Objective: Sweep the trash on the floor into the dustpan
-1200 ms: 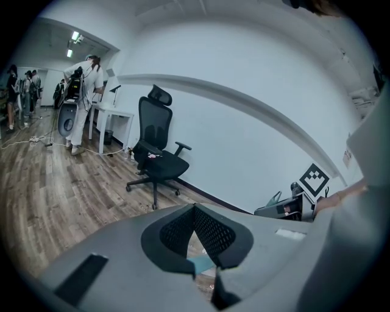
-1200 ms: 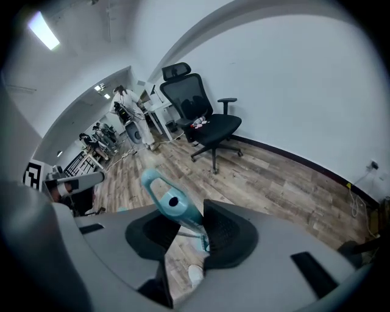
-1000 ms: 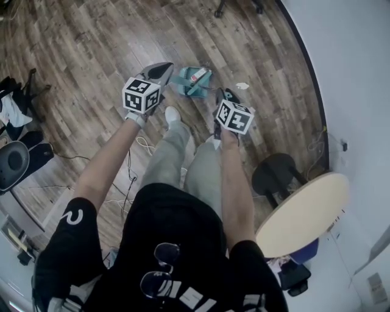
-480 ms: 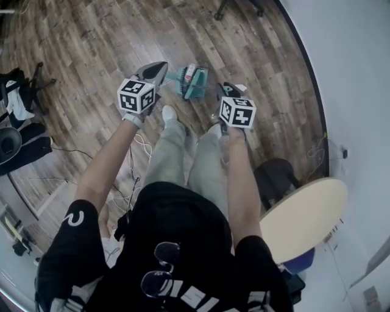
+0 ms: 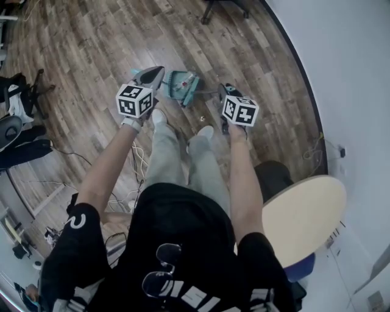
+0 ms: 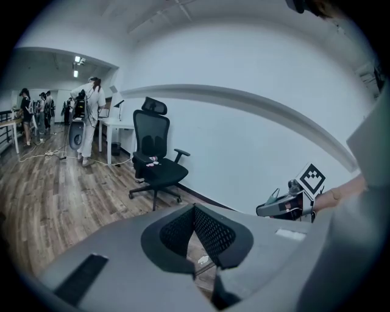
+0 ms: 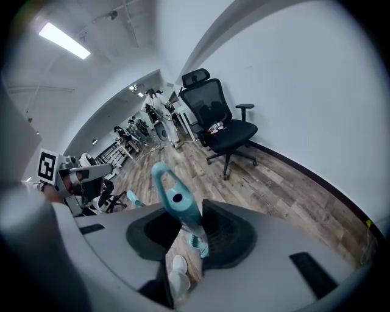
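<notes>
Head view: dustpan (image 5: 181,85) on floor ahead of feet, scrap (image 5: 202,119) near shoe. Right gripper (image 7: 190,234) jaws clamped on broom handle (image 7: 172,195). Left gripper (image 6: 196,234) jaws pinched together, seemingly on thin dustpan rod (image 6: 204,267). Step: lining up. Next: brush scrap toward pan.

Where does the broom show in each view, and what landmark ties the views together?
Head view: broom, thin handle running from the dustpan to the right gripper.
Left gripper view: not visible.
Right gripper view: centre, teal handle between the jaws.
Shared landmark: black office chair in both gripper views; head view shows only its base, top edge.
</notes>
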